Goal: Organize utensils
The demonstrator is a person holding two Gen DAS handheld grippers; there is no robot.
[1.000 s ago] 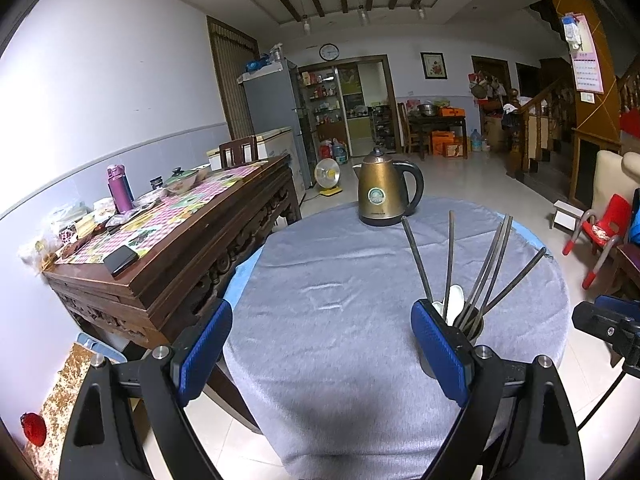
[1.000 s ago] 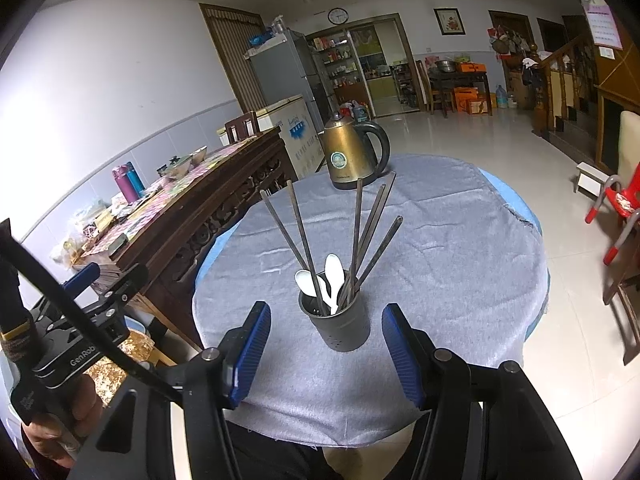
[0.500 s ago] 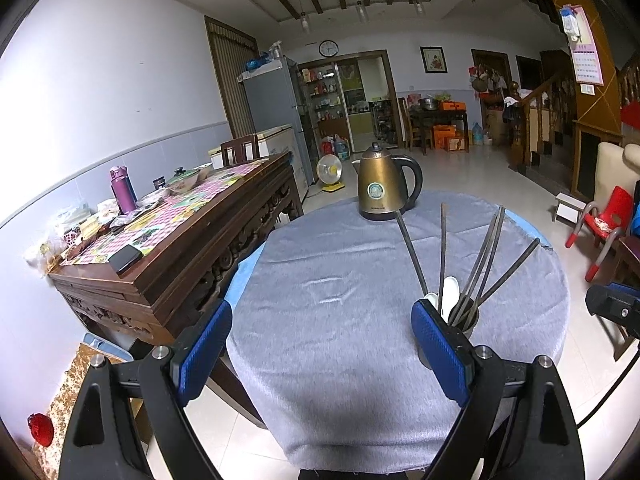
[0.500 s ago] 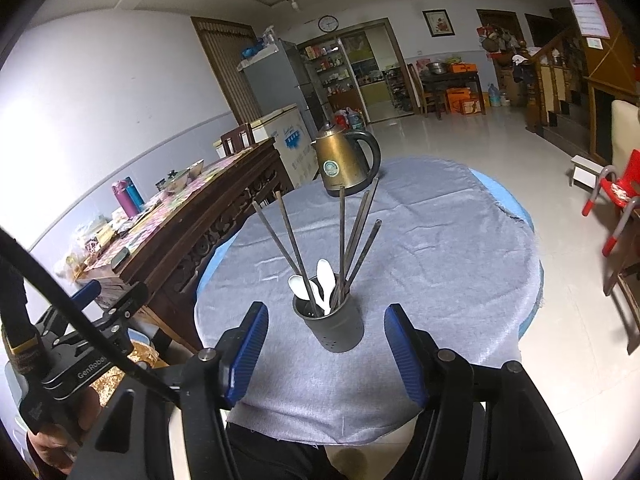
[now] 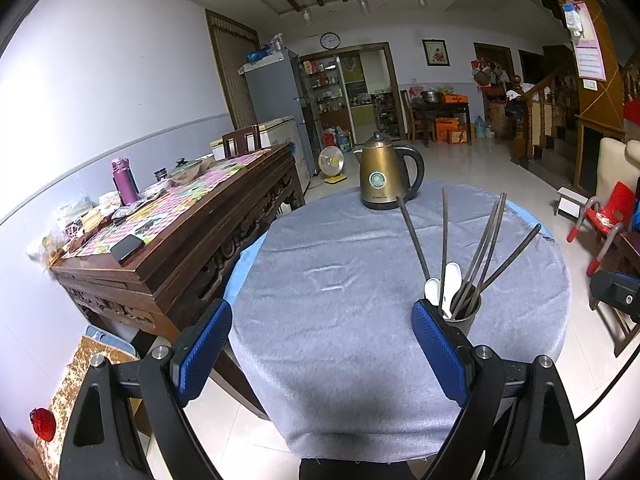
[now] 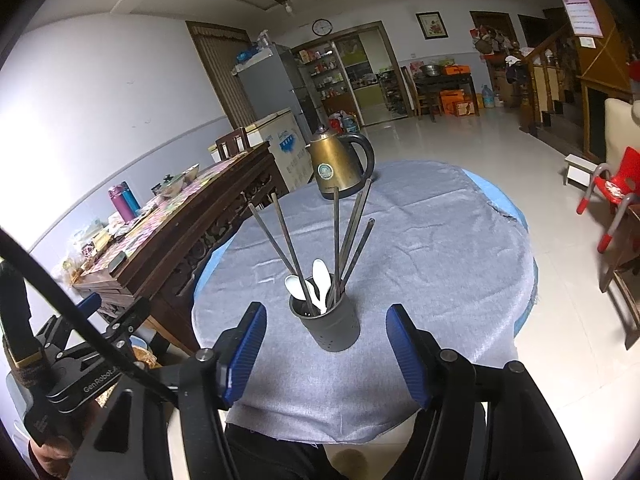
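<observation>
The right gripper (image 6: pixel 324 354) is standing partly open and holding nothing, its blue pads flanking but not touching the dark utensil cup (image 6: pixel 326 326) at twelve o'clock. The left gripper (image 5: pixel 322 344) is gaping wide and empty over the grey tablecloth (image 5: pixel 320 280). The cup, holding chopsticks (image 6: pixel 338 236) and white spoons (image 6: pixel 320 280), is sitting near the table's front edge, the brass kettle (image 6: pixel 336 164) beyond it.

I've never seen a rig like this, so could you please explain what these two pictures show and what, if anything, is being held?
A person holds a two-finger gripper in each hand; a camera on each looks along its blue-padded fingers. One picture is from the left gripper, one from the right gripper. Both are open and hold nothing. On the cloth-covered table stand a dark holder with chopsticks and white spoons, and a kettle behind it. The holder sits ahead of the right gripper, untouched.
</observation>
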